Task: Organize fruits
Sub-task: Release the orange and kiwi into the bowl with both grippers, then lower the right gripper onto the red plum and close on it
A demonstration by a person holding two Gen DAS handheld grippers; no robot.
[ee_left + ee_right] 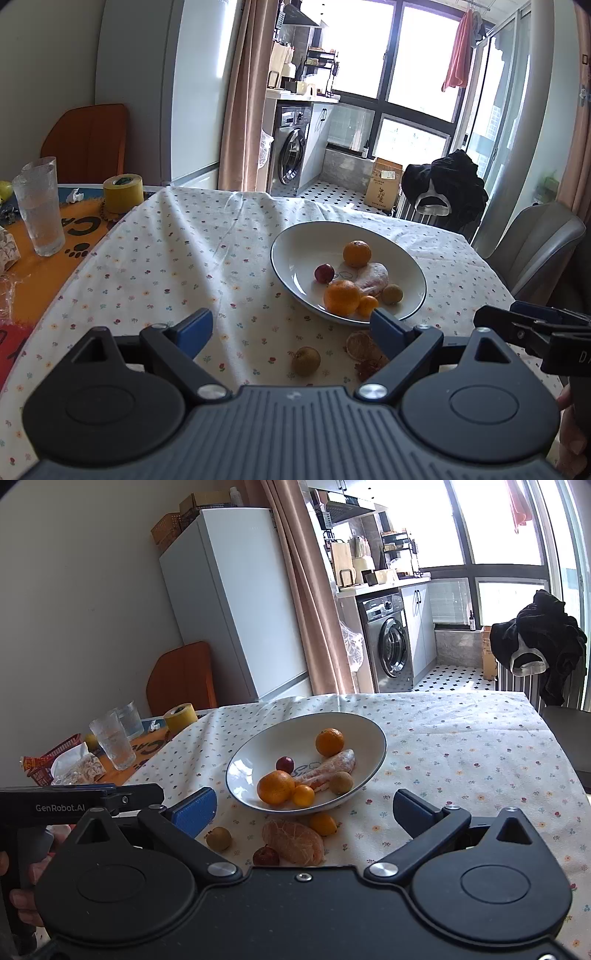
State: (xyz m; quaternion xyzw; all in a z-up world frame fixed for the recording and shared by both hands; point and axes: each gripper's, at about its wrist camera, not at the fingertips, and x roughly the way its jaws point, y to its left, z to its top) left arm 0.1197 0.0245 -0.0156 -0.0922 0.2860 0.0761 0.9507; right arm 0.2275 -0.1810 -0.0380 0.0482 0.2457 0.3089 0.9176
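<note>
Your bowl [373, 734], white with a dark rim, sits mid-bench on the flowered tablecloth [461, 746] and holds two oranges [275, 787], a kumquat [303, 796], a small red fruit [284, 764], a brown longan [341, 782] and a peeled citrus piece [327, 768]. Loose on the cloth just in front of the bowl's near rim: a peeled citrus [293, 842], a second kumquat [323, 823], a red fruit [266, 856] and a longan [218, 838]. Your right claw [304, 810] is spread wide and empty over these loose fruits. Your left claw [291, 330] is likewise wide open, holding nothing, beside the bowl's near rim. Left edge of the bench: two glass tumblers [38, 210] and a yellow tape roll [123, 192]. To the right of the bowl the cloth lies bare out to the bench edge.
</note>
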